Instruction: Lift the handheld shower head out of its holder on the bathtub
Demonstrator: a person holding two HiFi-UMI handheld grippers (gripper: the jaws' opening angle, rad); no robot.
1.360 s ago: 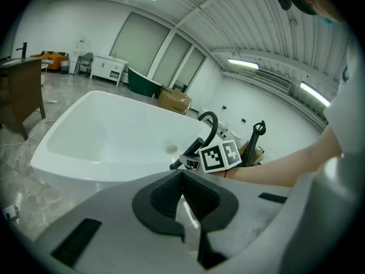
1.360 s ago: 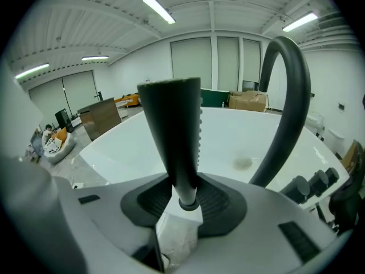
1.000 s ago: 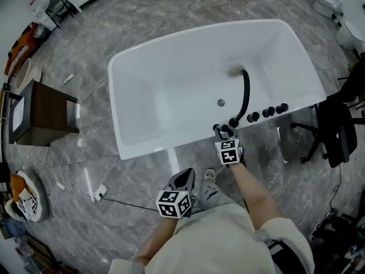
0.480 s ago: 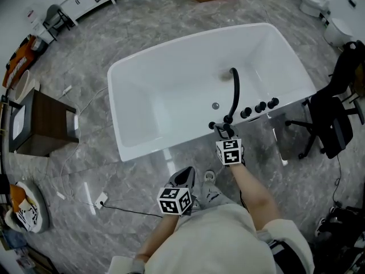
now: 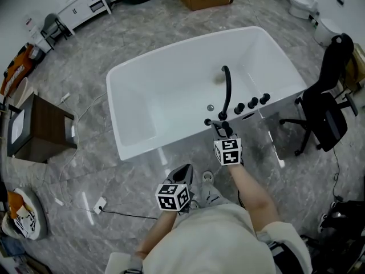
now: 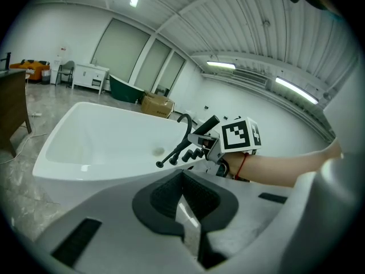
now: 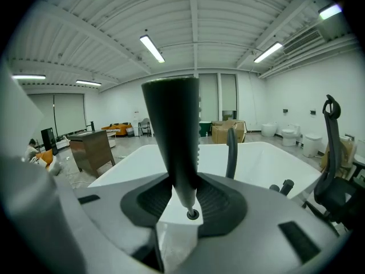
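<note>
Up from the tub's edge has come the right gripper (image 5: 221, 130) since a second ago, bringing the shower head (image 7: 174, 130) with it; its jaws are clamped on the narrow lower end of that black handset, which stands upright between them with its broad end on top; the handset now sits above the near rim of the bathtub (image 5: 171, 137), just this side of the curved black spout (image 5: 227, 90); to the right of the claw three black knobs (image 5: 251, 103) line the same rim; beyond it the white basin lies open, with only a round drain (image 5: 210, 107) showing on its floor; bare grey floor spreads behind and to the left of the claw, while a black office chair (image 5: 328, 107) stands well off to its right and a dark wooden cabinet (image 5: 43, 127) far to its left; the right forearm stretches forward from the body, claw tipped a little downward; the left gripper (image 5: 183, 176) hangs back near the person's shoes (image 5: 208, 190), jaws closed together on nothing, aimed towards the tub.
</note>
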